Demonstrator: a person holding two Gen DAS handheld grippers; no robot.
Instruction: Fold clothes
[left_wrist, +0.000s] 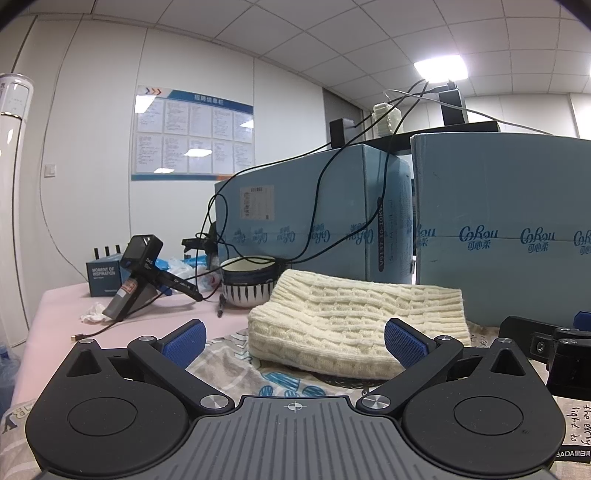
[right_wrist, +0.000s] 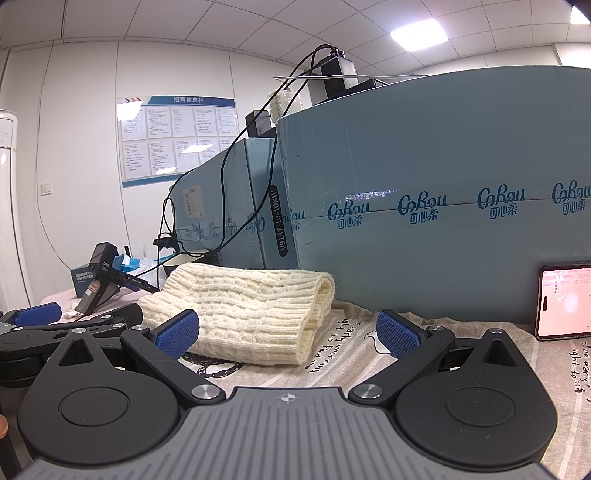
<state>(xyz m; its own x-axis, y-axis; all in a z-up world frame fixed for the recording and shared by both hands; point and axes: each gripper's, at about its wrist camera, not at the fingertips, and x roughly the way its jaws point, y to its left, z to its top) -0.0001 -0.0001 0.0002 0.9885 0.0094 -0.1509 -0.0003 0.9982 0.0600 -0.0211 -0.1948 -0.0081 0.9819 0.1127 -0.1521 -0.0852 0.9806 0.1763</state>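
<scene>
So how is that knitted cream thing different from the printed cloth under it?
The knit is plain cream with thick ribbed cables; the cloth is thin, beige, printed with writing and drawings. The knit is folded into a thick, compact bundle, with layered edges at its right end; the cloth lies spread flat, covering much more area. The knit rests on top; the cloth lies on the table. Both are soft fabric, and neither gripper is touching them.

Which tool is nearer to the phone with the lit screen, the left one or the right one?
Right. The right tool has the phone just off its right side; the left tool sits farther left, facing the folded knit.
</scene>
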